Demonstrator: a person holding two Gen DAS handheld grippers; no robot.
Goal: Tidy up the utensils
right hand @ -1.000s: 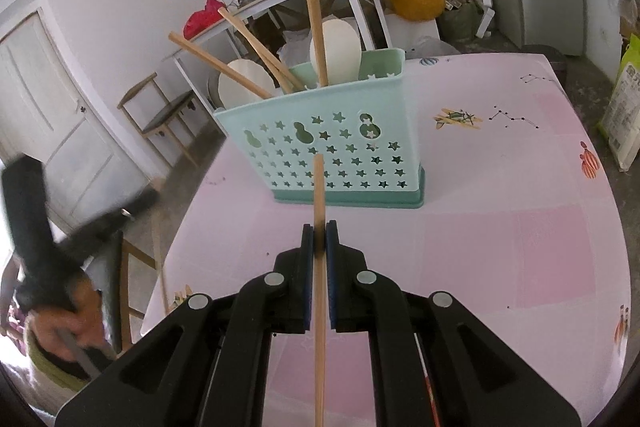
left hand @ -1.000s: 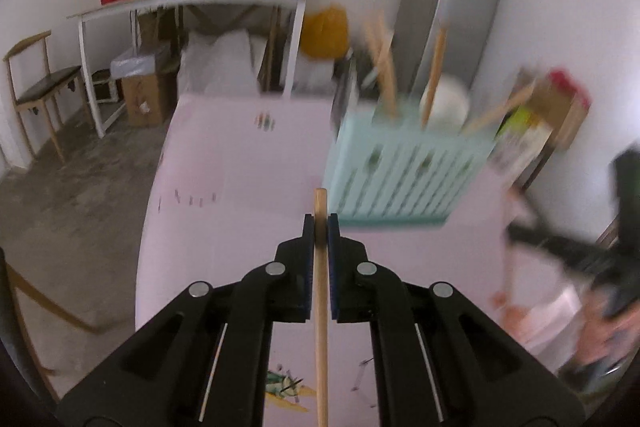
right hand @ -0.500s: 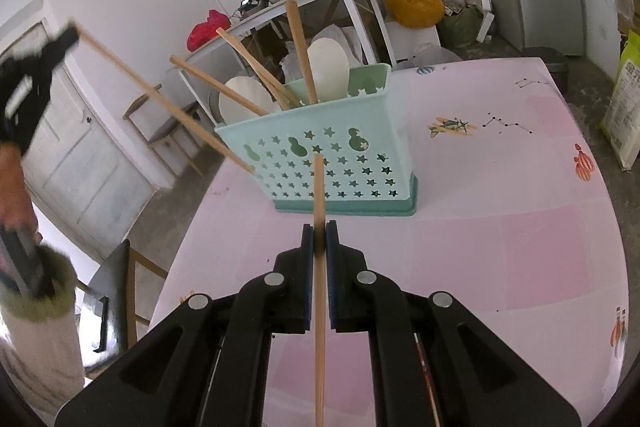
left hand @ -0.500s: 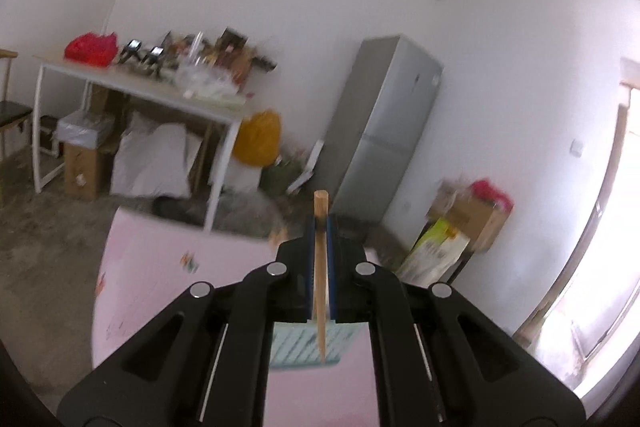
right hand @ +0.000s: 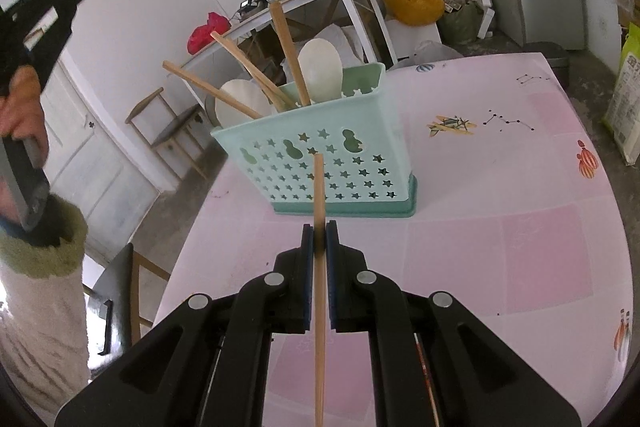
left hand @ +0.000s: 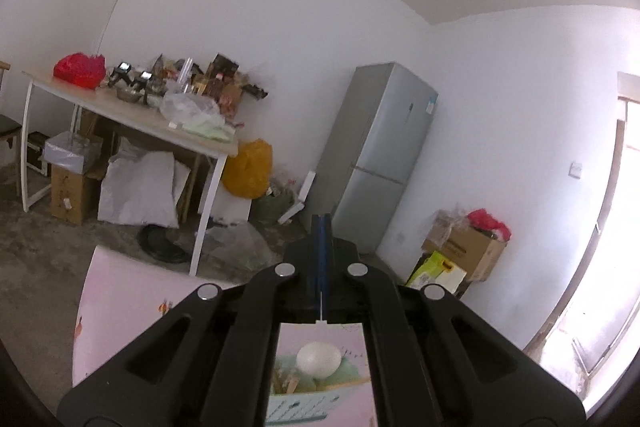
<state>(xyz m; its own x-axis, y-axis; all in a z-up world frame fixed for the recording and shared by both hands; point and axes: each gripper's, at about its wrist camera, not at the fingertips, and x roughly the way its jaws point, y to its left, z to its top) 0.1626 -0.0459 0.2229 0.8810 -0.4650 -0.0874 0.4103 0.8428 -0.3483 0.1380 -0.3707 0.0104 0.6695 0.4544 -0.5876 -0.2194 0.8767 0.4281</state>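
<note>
1. Left wrist view: the left tongs [left hand: 321, 227] are closed pad to pad with nothing between them, pointing level toward the far wall and the grey fridge [left hand: 380, 155]. Below them, seen between the tong arms, sits the mint utensil basket [left hand: 304, 401] on the pink tabletop [left hand: 120, 299], with a white spoon [left hand: 319, 359] standing in it. Empty tongs held high above the basket suggest this hand has no utensil to place just now.

2. Right wrist view: the right tongs [right hand: 319, 233] are clamped on a wooden chopstick [right hand: 319, 267], which runs lengthwise between the pads, its tip reaching toward the near wall of the basket [right hand: 320, 163].
   - Held along the tongs like this, the stick can likely be tipped end-first into the basket.
   - The basket stands upright at mid-tabletop, holding several chopsticks [right hand: 288, 55] that lean left and two white spoons [right hand: 320, 71].
   - At far left, a hand [right hand: 22, 107] in a fuzzy-cuffed sleeve holds the other tongs raised, well apart from the basket.

3. Judgement: the clamped chopstick is not yet stowed.
</note>
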